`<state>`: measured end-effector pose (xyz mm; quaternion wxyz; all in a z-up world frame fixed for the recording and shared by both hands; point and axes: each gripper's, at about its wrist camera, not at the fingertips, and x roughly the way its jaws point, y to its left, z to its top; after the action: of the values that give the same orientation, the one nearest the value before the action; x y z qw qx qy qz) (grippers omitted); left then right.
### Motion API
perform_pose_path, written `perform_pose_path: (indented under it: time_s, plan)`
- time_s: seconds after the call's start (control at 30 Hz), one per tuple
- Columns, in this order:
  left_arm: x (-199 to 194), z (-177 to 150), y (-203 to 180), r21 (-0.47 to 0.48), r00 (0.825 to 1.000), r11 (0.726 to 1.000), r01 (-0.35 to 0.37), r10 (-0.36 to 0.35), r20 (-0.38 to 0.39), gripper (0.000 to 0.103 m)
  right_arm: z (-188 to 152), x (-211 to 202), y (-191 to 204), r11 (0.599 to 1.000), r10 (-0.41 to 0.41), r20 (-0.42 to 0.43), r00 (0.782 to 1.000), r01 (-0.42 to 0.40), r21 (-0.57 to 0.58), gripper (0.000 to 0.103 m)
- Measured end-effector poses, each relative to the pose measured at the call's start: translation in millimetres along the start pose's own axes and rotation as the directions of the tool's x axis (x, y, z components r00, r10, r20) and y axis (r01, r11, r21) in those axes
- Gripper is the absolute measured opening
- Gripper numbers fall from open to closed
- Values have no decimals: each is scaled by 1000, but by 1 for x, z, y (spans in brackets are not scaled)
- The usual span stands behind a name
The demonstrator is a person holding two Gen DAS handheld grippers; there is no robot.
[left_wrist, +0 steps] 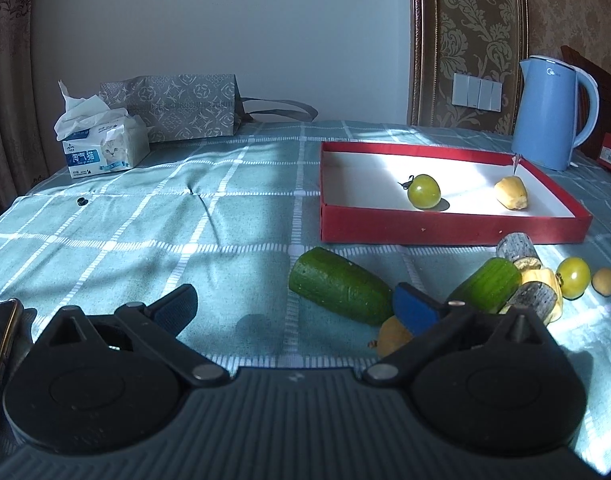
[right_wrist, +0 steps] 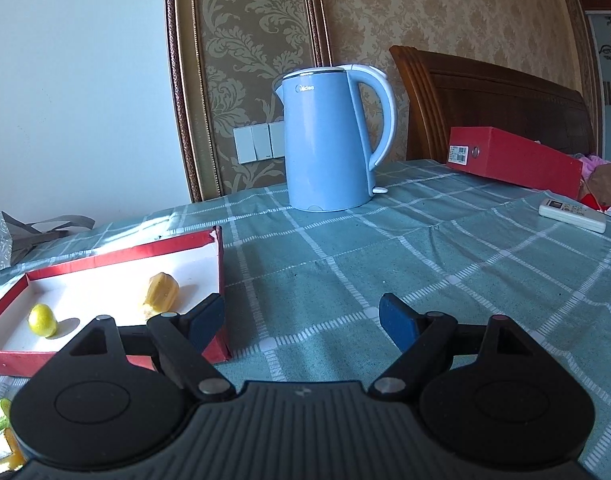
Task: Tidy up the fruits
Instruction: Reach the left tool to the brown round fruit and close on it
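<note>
The dark green, stubby cucumber piece (left_wrist: pixel 341 290) lies on the teal checked tablecloth (left_wrist: pixel 165 216), just in front of the near wall of the shallow red cardboard tray with a white floor (left_wrist: pixel 425 232). Its long axis runs slantwise, one cut end toward the tray's near left corner and the other down toward the blue pad of the left gripper (left_wrist: pixel 295 306). That gripper's jaws stand wide with nothing between them, and the cucumber sits ahead and slightly off to the pad side, so the left hand is judged nearer. A pile of more fruit (left_wrist: pixel 537 284) lies beyond that pad. The right gripper (right_wrist: pixel 301 322), also spread wide and empty, faces bare cloth beside the tray's right wall, with the light blue electric kettle (right_wrist: pixel 329 140) beyond.
</note>
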<state>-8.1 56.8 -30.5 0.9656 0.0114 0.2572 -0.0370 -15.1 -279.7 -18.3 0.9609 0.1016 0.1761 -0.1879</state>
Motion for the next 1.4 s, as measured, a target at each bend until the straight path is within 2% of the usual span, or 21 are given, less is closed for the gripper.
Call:
perform_pose_path:
  time_s: [0.1, 0.23, 0.3, 0.43, 0.47, 0.57, 0.7, 0.8, 0.83, 0.9, 1.0, 1.17, 1.3, 1.33, 1.4]
  plan:
    - [-12, -5, 1, -62, 999, 997, 51, -50, 13, 103, 0, 1, -3, 1000, -21, 2, 1000, 21, 4, 84]
    - [-19, -8, -8, -5, 996, 997, 78, -78, 38, 103, -1, 4, -1, 1000, -16, -17, 1000, 16, -7, 84]
    - [-19, -9, -14, 30, 998, 998, 54, -56, 35, 103, -1, 4, 1, 1000, -18, -15, 1000, 18, -20, 84]
    - [-15, -9, -21, 62, 998, 997, 52, -53, 24, 103, -1, 3, 1, 1000, -21, -7, 1000, 21, -19, 84]
    - [-13, -8, -21, 66, 998, 996, 58, -59, 13, 102, -1, 3, 1, 1000, -21, -8, 1000, 21, -16, 84]
    - [-5, -6, -23, 63, 999, 997, 50, -49, -13, 89, -1, 4, 0, 1000, -21, -11, 1000, 21, -14, 84]
    - [5, -6, -28, 96, 996, 993, 63, -57, -67, 86, -1, 4, 1, 1000, -20, -10, 1000, 20, -17, 84]
    - [7, -6, -29, 103, 996, 992, 69, -62, -69, 85, -1, 5, 1, 1000, -17, -13, 1000, 17, -16, 84]
    - [10, -5, -29, 99, 995, 992, 73, -65, -77, 83, -1, 5, 1, 1000, -16, -11, 1000, 16, -16, 84]
    - [14, -4, -28, 83, 994, 994, 77, -70, -89, 68, -1, 4, 1, 1000, -16, -10, 1000, 16, -19, 84]
    - [15, -4, -26, 71, 992, 994, 88, -81, -94, 59, -2, 5, 2, 1000, -16, -14, 1000, 16, -22, 84]
    - [14, -3, -24, 58, 990, 991, 117, -111, -92, 50, -2, 4, 2, 1000, -16, -16, 1000, 15, -26, 84]
    - [13, -4, -24, 65, 990, 991, 115, -109, -91, 48, -2, 5, 2, 1000, -17, -20, 1000, 16, -26, 84]
    - [11, -4, -25, 70, 989, 990, 123, -117, -89, 44, -2, 6, 2, 999, -17, -21, 1000, 16, -28, 84]
    - [8, -6, -25, 74, 989, 989, 131, -125, -84, 28, -2, 6, 3, 999, -18, -22, 1000, 17, -32, 84]
